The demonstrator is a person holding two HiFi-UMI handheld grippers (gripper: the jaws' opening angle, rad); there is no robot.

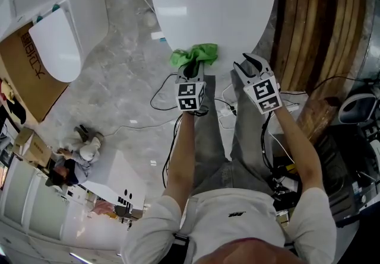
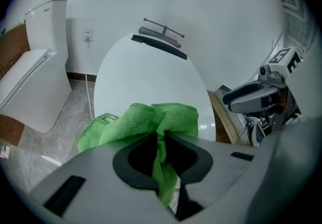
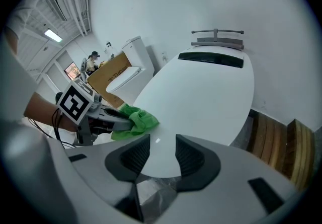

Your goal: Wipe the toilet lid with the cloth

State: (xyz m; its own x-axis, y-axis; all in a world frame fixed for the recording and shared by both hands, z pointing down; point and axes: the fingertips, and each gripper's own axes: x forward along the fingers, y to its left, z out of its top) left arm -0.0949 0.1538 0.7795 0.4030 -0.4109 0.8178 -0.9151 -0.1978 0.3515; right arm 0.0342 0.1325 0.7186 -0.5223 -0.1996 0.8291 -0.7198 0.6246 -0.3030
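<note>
Holding, item one: the cloth (image 1: 196,54), green and bunched, pinched by my left gripper (image 1: 191,68), whose jaws are pressed together on a fold of it while the rest fans out ahead of the tips. Item two: the toilet lid (image 1: 214,2), white, closed and oval, filling the upper centre of the head view. Its long axis runs straight away from me, from the near rim at mid-frame up to the hinge at the top edge. Position of cloth: at the near rim of the lid, lower left of its oval, and seemingly resting on the surface, though I cannot confirm firm contact. Bearing: nearly all the lid lies ahead of the left gripper and slightly to its right in the frame, so I judge the wipe should run forward along that long axis, then work across. Item three: my right gripper (image 1: 252,67), jaws spread with nothing between them, hanging just beside the left one at the lid's near rim, lower right of the oval. Nearer hand for the work: the left, since it carries the cloth.
</note>
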